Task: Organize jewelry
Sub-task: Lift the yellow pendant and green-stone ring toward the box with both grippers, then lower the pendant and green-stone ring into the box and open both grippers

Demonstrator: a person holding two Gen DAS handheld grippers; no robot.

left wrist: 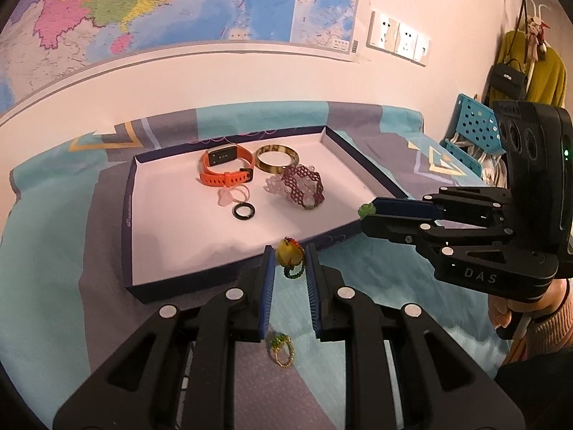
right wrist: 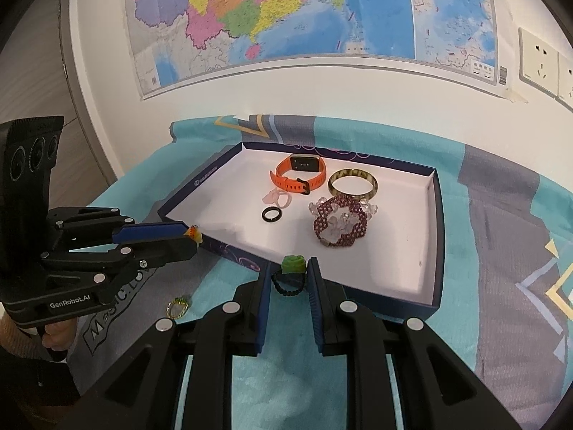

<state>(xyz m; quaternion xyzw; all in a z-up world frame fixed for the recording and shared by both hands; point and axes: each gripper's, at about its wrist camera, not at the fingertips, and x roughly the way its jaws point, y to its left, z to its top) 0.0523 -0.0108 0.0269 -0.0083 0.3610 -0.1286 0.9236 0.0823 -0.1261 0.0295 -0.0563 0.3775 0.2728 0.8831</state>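
Note:
My left gripper [left wrist: 289, 255] is shut on a yellow-stone ring with a green bead band [left wrist: 289, 255], held just over the near wall of the shallow box tray [left wrist: 172, 283]. My right gripper [right wrist: 288, 268] is shut on a green-flower ring with a black bead band [right wrist: 293, 264], near the tray's front edge [right wrist: 394, 302]. Inside the tray lie an orange watch [left wrist: 225, 168], a horn-coloured bangle [left wrist: 276, 157], a maroon beaded bracelet [left wrist: 304, 188], a pink ring [left wrist: 232, 195] and a black ring [left wrist: 244, 211]. A gold ring with green stones [left wrist: 281, 349] rests on the cloth beneath my left gripper.
The tray sits on a teal and grey patterned cloth [left wrist: 53, 251] against a white wall with a map [left wrist: 179, 0]. At the right stand a blue perforated basket [left wrist: 476, 125] and hanging bags and clothes [left wrist: 526, 68]. A person's hand [left wrist: 501, 311] holds the right gripper.

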